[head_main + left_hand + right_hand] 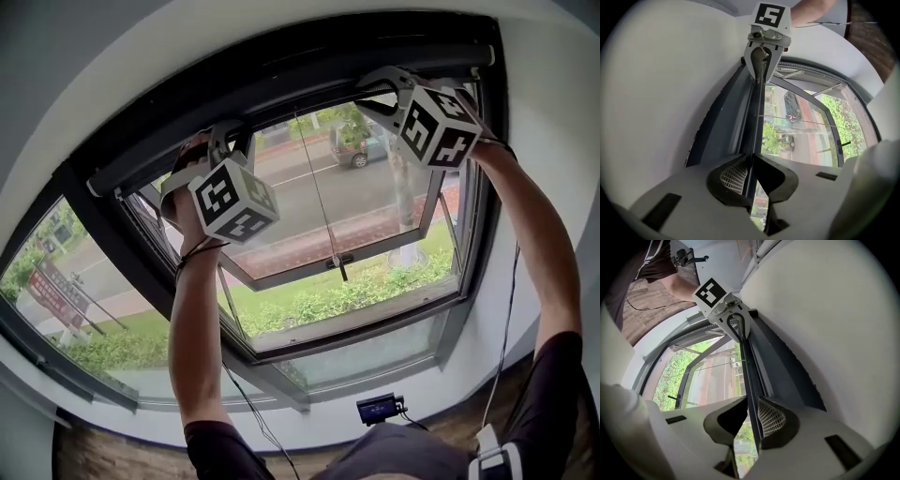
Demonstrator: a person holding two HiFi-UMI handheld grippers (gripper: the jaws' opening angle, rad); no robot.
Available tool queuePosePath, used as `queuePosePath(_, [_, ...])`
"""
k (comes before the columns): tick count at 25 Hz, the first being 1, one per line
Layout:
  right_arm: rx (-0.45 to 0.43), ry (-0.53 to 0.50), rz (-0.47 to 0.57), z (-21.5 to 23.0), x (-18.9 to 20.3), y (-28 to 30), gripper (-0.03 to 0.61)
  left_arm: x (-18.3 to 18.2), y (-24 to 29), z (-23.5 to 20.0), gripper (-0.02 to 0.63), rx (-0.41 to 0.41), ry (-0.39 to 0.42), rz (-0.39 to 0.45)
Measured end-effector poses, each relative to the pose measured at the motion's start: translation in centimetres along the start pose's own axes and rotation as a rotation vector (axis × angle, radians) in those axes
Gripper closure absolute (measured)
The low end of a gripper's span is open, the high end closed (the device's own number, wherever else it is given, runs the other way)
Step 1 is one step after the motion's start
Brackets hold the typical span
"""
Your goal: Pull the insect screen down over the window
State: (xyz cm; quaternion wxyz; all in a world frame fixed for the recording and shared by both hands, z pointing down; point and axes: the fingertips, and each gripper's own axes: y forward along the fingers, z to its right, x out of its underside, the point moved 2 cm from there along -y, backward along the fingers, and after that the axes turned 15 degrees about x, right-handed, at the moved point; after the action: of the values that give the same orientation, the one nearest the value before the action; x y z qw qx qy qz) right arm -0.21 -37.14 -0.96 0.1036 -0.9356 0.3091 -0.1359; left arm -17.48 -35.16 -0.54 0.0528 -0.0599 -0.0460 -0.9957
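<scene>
Left gripper view, bar (757, 123) inside hand-held gripper (751, 160)

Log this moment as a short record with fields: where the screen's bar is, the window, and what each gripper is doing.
screen: thin dark pull bar, up along the top of the window frame, not pulled down
window: dark-framed glass sash, swung outward
left gripper: fingers closed on the bar
right gripper: fingers closed on the same bar, further along
</scene>
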Motion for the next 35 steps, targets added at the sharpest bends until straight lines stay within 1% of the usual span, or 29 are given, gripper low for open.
queuePosePath(4, [-0.023,-0.030,-0.019,-0.2,0.5,0.5,0.518,-0.1,0.7,0.3,0.581,0.025,0.066,-0.063])
queuePosePath(7, [-0.038,-0.045,-0.030,-0.3,0.8,0.9,0.518,0.1,0.7,0.4,0.583,0.011,0.111,-0.110])
queuePosePath(9, [-0.046,-0.057,-0.035,-0.5,0.9,1.1,0.518,0.2,0.9,0.5,0.584,0.007,0.127,-0.129])
queuePosePath(13, [-0.049,-0.111,-0.049,-0.6,1.1,1.3,0.518,0.2,1.0,0.5,0.586,0.016,0.128,-0.133])
queuePosePath(19, [-0.029,-0.246,-0.094,-1.0,1.3,1.4,0.520,0.0,1.0,0.7,0.588,0.028,0.130,-0.118])
queuePosePath(20, [-0.026,-0.256,-0.099,-0.9,1.3,1.5,0.537,0.0,1.0,0.7,0.588,0.027,0.133,-0.120])
queuePosePath(21, [-0.027,-0.260,-0.104,-0.8,1.4,1.5,0.549,0.0,0.9,0.7,0.588,0.026,0.137,-0.123])
queuePosePath(24, [-0.047,-0.263,-0.118,-0.8,1.4,1.4,0.552,-0.1,0.9,0.7,0.589,0.034,0.143,-0.127])
queuePosePath(29, [-0.095,-0.258,-0.140,-1.2,1.4,1.1,0.555,0.1,0.9,1.2,0.591,0.085,0.147,-0.144])
queuePosePath(32, [-0.121,-0.242,-0.135,-2.0,1.4,0.8,0.555,-0.3,0.7,2.1,0.591,0.115,0.130,-0.111])
queuePosePath(35, [-0.158,-0.217,-0.130,-3.9,2.0,0.4,0.555,0.0,0.9,4.1,0.592,0.148,0.119,-0.091])
